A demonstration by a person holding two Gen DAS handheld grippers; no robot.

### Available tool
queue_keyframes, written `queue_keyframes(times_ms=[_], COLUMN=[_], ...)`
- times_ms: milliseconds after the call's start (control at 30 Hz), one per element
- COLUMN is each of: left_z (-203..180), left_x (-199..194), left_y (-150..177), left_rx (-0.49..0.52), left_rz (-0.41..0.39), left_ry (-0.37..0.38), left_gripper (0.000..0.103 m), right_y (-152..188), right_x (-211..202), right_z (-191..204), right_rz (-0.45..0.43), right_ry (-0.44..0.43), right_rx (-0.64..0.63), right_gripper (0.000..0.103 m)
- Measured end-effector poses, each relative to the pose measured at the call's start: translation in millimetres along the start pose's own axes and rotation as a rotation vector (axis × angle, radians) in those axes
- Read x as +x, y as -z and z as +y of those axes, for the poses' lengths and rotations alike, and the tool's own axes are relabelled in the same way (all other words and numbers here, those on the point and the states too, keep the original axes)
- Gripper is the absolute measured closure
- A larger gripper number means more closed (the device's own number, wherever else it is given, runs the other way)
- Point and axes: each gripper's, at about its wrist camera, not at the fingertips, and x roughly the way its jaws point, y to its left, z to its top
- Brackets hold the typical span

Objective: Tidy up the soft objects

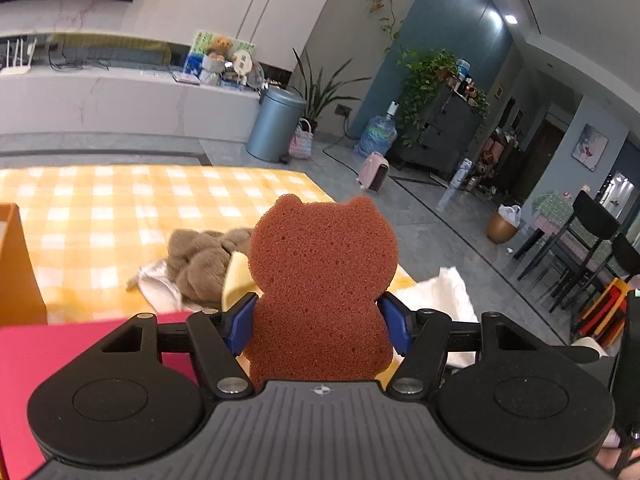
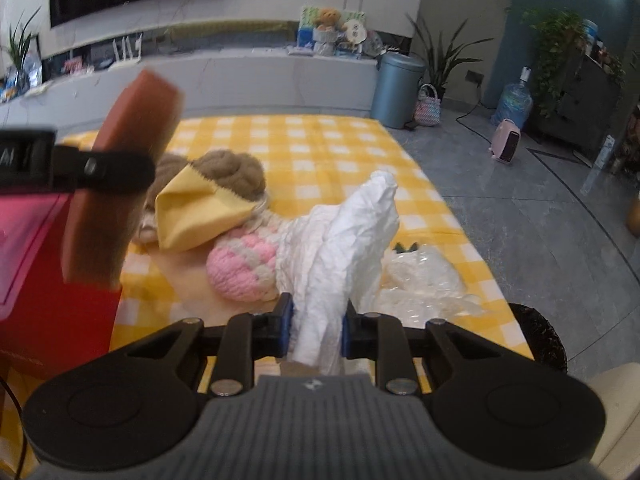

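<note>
My left gripper [image 1: 318, 322] is shut on a brown bear-shaped sponge [image 1: 320, 280] and holds it upright above the table; the sponge also shows edge-on in the right wrist view [image 2: 116, 184]. My right gripper [image 2: 318, 330] is shut on a crumpled white tissue [image 2: 344, 240], lifted over the table. On the yellow checked tablecloth [image 2: 320, 140] lie a brown plush knot [image 2: 236, 172], a yellow cloth [image 2: 196, 216], a pink and white knitted ball [image 2: 244, 268] and clear plastic wrap [image 2: 420, 280].
A red box [image 2: 48, 280] stands at the left, under the sponge. A wooden box edge [image 1: 16, 264] is at the far left. Beyond the table edge are floor, a grey bin [image 1: 274, 124], a pink heater [image 1: 374, 170] and dark chairs [image 1: 580, 248].
</note>
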Motion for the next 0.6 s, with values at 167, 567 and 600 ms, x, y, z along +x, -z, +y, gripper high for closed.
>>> queue_keyframes(times_ms=[167, 567, 600], left_z=[-14, -34, -34], left_x=[-6, -68, -79], left_y=[-3, -27, -28], left_rx=[0.024, 0.011, 0.005], left_rz=[-0.010, -0.083, -0.103], left_ry=[-0.001, -0.080, -0.089], left_gripper=[0.028, 0.028, 0.028], right_y=[0, -7, -8], right_x=[-7, -41, -44], right_z=[-19, -11, -7], right_rz=[-0.030, -0.148, -0.157], right_ry=[-0.042, -0.208, -0.220], right_rx=[0.067, 0.085, 0.080], right_gripper=[0.081, 0.081, 0.081])
